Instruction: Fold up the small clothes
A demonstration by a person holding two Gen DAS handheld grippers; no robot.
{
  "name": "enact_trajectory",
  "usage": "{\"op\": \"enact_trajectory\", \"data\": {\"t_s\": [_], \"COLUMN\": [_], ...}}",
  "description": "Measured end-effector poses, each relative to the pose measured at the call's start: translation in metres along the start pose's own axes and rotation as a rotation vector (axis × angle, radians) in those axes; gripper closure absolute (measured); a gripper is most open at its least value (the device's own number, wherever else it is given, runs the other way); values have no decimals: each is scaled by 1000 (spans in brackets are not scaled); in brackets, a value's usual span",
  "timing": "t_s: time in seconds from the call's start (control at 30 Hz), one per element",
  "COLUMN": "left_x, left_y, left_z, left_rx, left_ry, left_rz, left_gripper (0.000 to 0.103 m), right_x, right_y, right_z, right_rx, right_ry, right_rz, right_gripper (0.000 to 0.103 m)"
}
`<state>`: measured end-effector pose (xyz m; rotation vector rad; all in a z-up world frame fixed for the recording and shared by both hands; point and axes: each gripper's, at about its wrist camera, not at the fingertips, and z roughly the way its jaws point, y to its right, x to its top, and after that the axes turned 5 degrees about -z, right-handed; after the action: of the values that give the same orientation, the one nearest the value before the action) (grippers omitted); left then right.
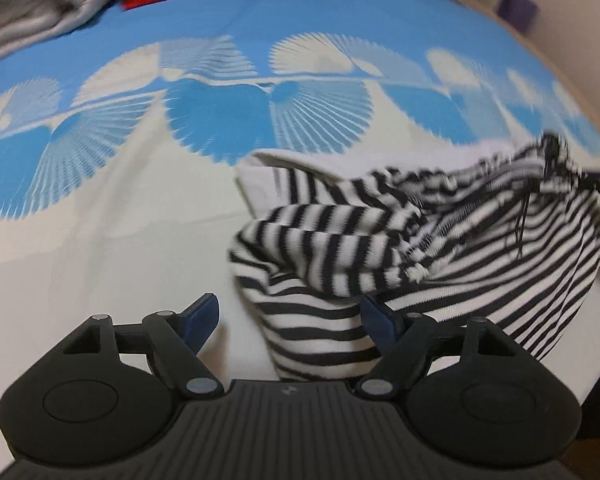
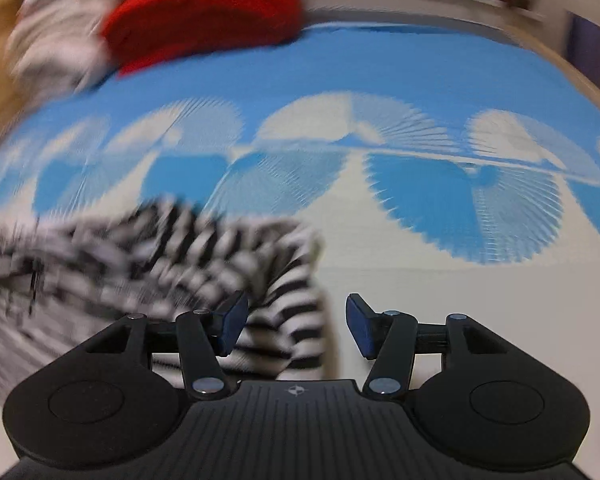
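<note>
Item: striped garment point(image 1: 440, 240), lying bunched on the bedsheet point(image 1: 100, 240) between my claws. I am holding left gripper point(image 1: 290, 322) and right gripper point(image 2: 296, 326) spread, pinching nothing. Risk: loose folds may be slumping open unpressed.

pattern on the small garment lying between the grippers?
Black and white horizontal stripes on the small knit garment, with a plain white inner side; sharpest in the left wrist view.

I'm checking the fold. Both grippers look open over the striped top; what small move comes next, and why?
Probably lower the left hand-held gripper and pinch the striped top at its near edge. The top lies bunched on the sheet, and neither the left nor the right hand-held gripper grips it.
</note>
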<state>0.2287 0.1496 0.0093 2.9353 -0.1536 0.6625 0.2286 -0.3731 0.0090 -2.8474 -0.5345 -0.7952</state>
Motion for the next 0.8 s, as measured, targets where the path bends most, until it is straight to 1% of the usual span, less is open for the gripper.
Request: {"op": "enact_trajectory", "data": {"t_s": [0.03, 0.07, 0.13, 0.17, 0.23, 0.3, 0.43, 0.53, 0.6, 0.63, 0.67, 0.7, 0.77, 0.8], "left_x": [1, 4, 15, 21, 32, 45, 60, 64, 67, 67, 68, 68, 71, 72], "left_y": [4, 8, 10, 10, 10, 13, 18, 19, 17, 17, 17, 17, 15, 12], "left_z": [5, 9, 13, 13, 11, 12, 21, 26, 34, 37, 40, 43, 48, 48], "left_rx": [11, 38, 83, 89, 106, 116, 123, 118, 113, 106, 96, 89, 73, 70], "left_ry": [-4, 6, 44, 65, 121, 149, 160, 165, 163, 161, 158, 151, 142, 144], "left_rz": [14, 19, -12, -34, -80, -104, -111, -110, -121, -122, -119, -115, -125, -144], "left_gripper": [21, 21, 21, 21, 21, 22, 22, 22, 24, 31, 42, 50, 97, 99], "right_x": [0, 1, 5, 9, 18, 28, 42, 47, 49, 49, 49, 49, 50, 51], "right_y": [-8, -15, -25, -28, -27, -23, -18, -20, -24, -25, -28, -31, -33, -32], "right_z": [5, 10, 18, 21, 25, 28, 42, 52, 59, 62, 62, 63, 64, 64], "right_rx": [-22, -39, -76, -92, -106, -108, -84, -60, -63, -66, -69, -75, -89, -80], "right_ry": [-16, -31, -38, -28, 5, 39, 63, 62, 56, 52, 52, 55, 59, 65], "right_rz": [-58, -101, -167, -178, -164, -124, -70, -84, -98, -103, -113, -129, -148, -140], "right_gripper": [47, 47, 47, 47, 47, 47, 47, 47, 47, 47, 48, 51, 55, 71]}}
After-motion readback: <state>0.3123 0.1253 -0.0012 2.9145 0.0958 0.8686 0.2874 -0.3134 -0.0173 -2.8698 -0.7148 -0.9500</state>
